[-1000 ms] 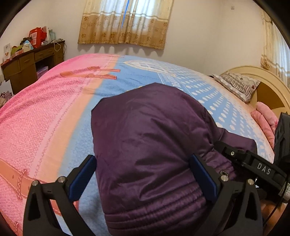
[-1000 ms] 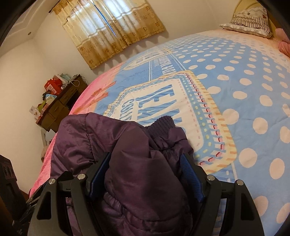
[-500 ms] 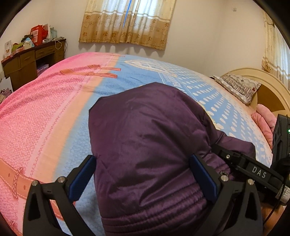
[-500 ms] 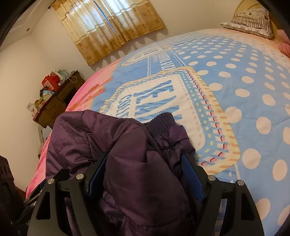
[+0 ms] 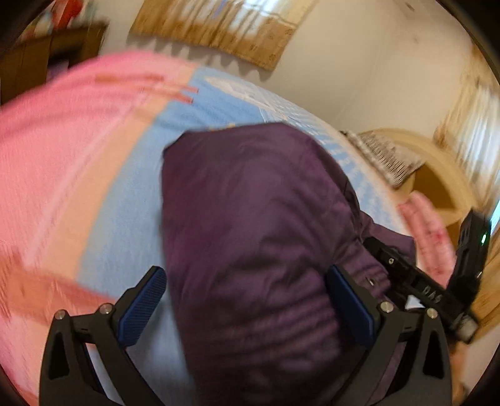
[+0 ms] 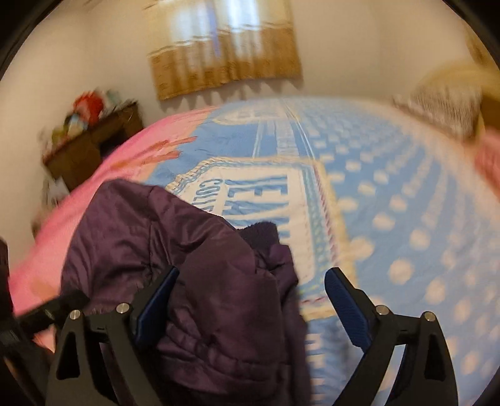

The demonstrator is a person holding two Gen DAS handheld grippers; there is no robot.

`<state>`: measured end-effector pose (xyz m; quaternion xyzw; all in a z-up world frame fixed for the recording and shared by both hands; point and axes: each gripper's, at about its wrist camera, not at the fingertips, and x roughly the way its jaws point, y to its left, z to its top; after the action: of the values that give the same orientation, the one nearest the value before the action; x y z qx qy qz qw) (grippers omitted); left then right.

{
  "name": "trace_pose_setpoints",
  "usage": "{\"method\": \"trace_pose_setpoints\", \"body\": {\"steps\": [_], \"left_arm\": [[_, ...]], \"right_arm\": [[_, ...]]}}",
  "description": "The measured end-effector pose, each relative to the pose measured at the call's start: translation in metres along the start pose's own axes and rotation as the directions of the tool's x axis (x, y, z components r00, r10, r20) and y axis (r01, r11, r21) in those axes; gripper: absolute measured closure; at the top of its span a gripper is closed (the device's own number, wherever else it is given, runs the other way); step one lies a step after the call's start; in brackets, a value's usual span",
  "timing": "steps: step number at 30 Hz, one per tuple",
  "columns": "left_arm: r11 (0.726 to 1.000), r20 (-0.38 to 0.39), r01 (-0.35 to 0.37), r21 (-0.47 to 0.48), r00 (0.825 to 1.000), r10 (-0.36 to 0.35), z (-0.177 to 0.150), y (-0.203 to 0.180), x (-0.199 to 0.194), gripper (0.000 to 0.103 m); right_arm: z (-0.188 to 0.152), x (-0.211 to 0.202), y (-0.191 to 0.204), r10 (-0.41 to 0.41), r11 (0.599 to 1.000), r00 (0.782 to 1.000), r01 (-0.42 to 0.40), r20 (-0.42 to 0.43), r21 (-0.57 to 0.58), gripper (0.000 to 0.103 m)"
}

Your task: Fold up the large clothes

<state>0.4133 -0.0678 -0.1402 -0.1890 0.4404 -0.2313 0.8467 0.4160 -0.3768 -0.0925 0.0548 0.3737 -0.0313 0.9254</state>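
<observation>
in the left wrist view, we see our left gripper (image 5: 247, 296) hanging over the purple padded jacket (image 5: 250, 234), which lies bunched on the pink and blue bedspread (image 5: 118, 193). the jacket fills the space between the two blue pads (image 5: 140, 306); the right pad sits against the fabric, the left one has a sliver of bedspread showing beside it, so we cannot tell whether this gripper is truly clamped on the cloth or only straddling it. our right gripper (image 5: 418, 281) shows at the right edge as a black bar resting just beside the jacket's far side. behind it are a cream headboard (image 5: 443, 175), a patterned pillow (image 5: 387, 159) and a pink quilt (image 5: 428, 231). a tan curtain (image 5: 225, 28) hangs on the far wall. everything here is smeared by motion blur.

in the right wrist view, our right gripper (image 6: 251, 296) has its jaws opening. the jacket (image 6: 193, 265) lies between them but leans toward the left finger, and the right pad stands clear of the cloth with bedspread (image 6: 406, 218) visible in the gap, so the jacket is released. its dark knit cuff (image 6: 262, 234) pokes out on top of the heap. a brown desk (image 6: 90, 146) cluttered with small things stands by the wall at the left, under the curtain (image 6: 225, 53).
</observation>
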Motion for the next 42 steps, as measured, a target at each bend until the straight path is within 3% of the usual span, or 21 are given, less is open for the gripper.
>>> {"method": "trace_pose_setpoints", "body": {"steps": [3, 5, 8, 10, 13, 14, 17, 18, 19, 21, 22, 25, 31, 37, 42], "left_arm": [[0.992, -0.043, 0.091, -0.086, 0.995, -0.095, -0.007, 0.015, 0.000, 0.000], [0.970, -0.080, 0.172, -0.171, 0.979, -0.188, -0.008, 0.027, 0.008, 0.000], [0.934, -0.127, 0.236, -0.269, 0.952, -0.278, -0.009, 0.039, 0.019, 0.000], [0.925, -0.138, 0.261, -0.277, 0.942, -0.307, -0.009, 0.040, 0.025, 0.000], [0.912, -0.145, 0.293, -0.288, 0.928, -0.344, -0.010, 0.041, 0.032, 0.000], [0.910, -0.144, 0.297, -0.289, 0.926, -0.348, -0.009, 0.041, 0.034, 0.000], [0.916, -0.134, 0.303, -0.262, 0.929, -0.345, -0.008, 0.035, 0.037, 0.000], [0.919, -0.130, 0.303, -0.253, 0.930, -0.343, -0.008, 0.033, 0.037, 0.000], [0.922, -0.126, 0.303, -0.242, 0.932, -0.339, -0.008, 0.029, 0.036, 0.000], [0.933, -0.109, 0.294, -0.207, 0.941, -0.321, -0.008, 0.018, 0.031, 0.000], [0.940, -0.102, 0.290, -0.180, 0.945, -0.311, -0.007, 0.009, 0.029, 0.001], [0.957, -0.083, 0.273, -0.095, 0.956, -0.281, -0.007, -0.010, 0.015, 0.004], [0.974, -0.052, 0.229, -0.001, 0.972, -0.228, -0.016, -0.025, -0.028, 0.004], [0.989, 0.009, 0.135, 0.062, 0.991, -0.136, -0.023, -0.017, -0.080, 0.004], [0.998, 0.046, 0.042, 0.054, 0.998, -0.045, -0.027, 0.003, -0.114, 0.004]], "right_arm": [[0.003, 0.006, -0.010, 0.066, 0.997, 0.995, -0.063, -0.068, 0.045, 0.009], [0.004, 0.015, -0.026, 0.148, 0.983, 0.982, -0.133, -0.117, 0.126, 0.008], [-0.004, 0.039, -0.057, 0.347, 0.903, 0.918, -0.272, -0.192, 0.333, 0.005], [-0.010, 0.052, -0.068, 0.439, 0.848, 0.876, -0.331, -0.200, 0.414, 0.004], [-0.016, 0.064, -0.072, 0.497, 0.811, 0.845, -0.369, -0.200, 0.454, 0.002], [-0.019, 0.071, -0.073, 0.531, 0.786, 0.824, -0.391, -0.200, 0.479, 0.002], [-0.025, 0.082, -0.076, 0.601, 0.732, 0.777, -0.442, -0.186, 0.518, 0.002], [-0.026, 0.082, -0.076, 0.609, 0.727, 0.771, -0.448, -0.187, 0.520, 0.003], [-0.026, 0.082, -0.074, 0.618, 0.722, 0.763, -0.457, -0.188, 0.519, 0.012], [-0.030, 0.078, -0.071, 0.669, 0.679, 0.726, -0.511, -0.160, 0.527, 0.028], [-0.032, 0.074, -0.071, 0.678, 0.672, 0.720, -0.527, -0.147, 0.520, 0.035], [-0.039, 0.058, -0.066, 0.694, 0.649, 0.713, -0.564, -0.096, 0.510, 0.044], [-0.051, 0.024, -0.035, 0.729, 0.624, 0.683, -0.627, -0.058, 0.466, 0.050], [-0.058, 0.001, 0.017, 0.791, 0.562, 0.610, -0.704, -0.036, 0.434, 0.052], [-0.063, -0.004, 0.072, 0.837, 0.516, 0.544, -0.750, -0.056, 0.414, 0.052]]}}
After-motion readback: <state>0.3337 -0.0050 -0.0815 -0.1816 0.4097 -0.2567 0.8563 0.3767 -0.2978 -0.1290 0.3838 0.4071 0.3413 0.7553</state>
